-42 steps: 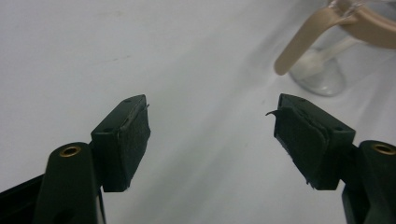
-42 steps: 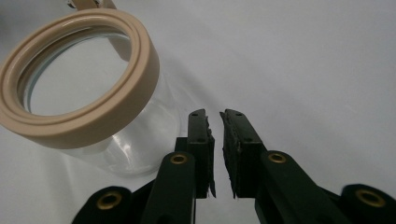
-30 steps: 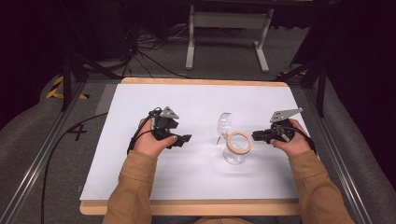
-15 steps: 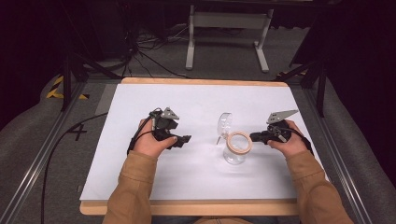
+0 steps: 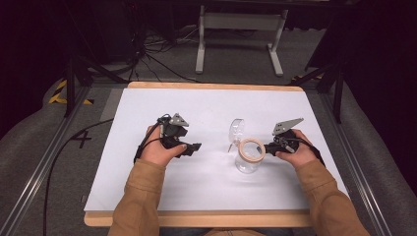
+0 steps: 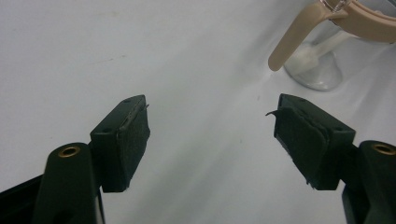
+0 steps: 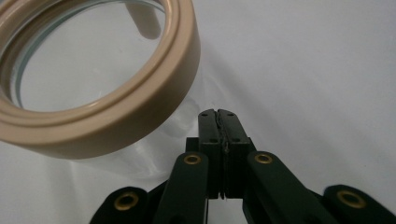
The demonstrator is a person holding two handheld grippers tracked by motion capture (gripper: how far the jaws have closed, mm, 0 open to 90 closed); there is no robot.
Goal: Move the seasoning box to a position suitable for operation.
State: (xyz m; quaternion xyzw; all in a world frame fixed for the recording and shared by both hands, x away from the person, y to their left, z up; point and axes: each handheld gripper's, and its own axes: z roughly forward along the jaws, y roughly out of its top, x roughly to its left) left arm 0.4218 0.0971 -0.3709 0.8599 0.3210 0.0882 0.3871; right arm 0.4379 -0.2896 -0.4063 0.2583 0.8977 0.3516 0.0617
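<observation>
On the white table (image 5: 206,187), seen from above, the person's left hand (image 5: 160,150) holds the left gripper (image 5: 191,147) left of centre, its black tip pointing right toward a clear glass jar (image 5: 247,160) that stands right of centre. From that height the spread of its jaws is hard to read; the left gripper view settles it, showing the two padded jaws standing wide apart with nothing but bare white surface between them. That same view catches, at its upper right, a tan clasp arm (image 6: 294,39) hanging down from the jar's rim and a clear rounded glass piece (image 6: 314,70) resting on the table beyond the jaws, well apart from them.

Further right in the high view, the jar carries a tan ring (image 5: 252,149) around its mouth, tilted toward the camera, and a clear glass lid (image 5: 237,130) stands open behind it. The right hand (image 5: 295,153) holds the right gripper (image 5: 268,147) just beside the jar, tip pointing left at it. Whether it touches the glass cannot be told from above. The right gripper view shows the jaws pressed flat together, pinching nothing, with their tip close against the jar's clear wall (image 7: 154,140) just below the ring (image 7: 135,100)
</observation>
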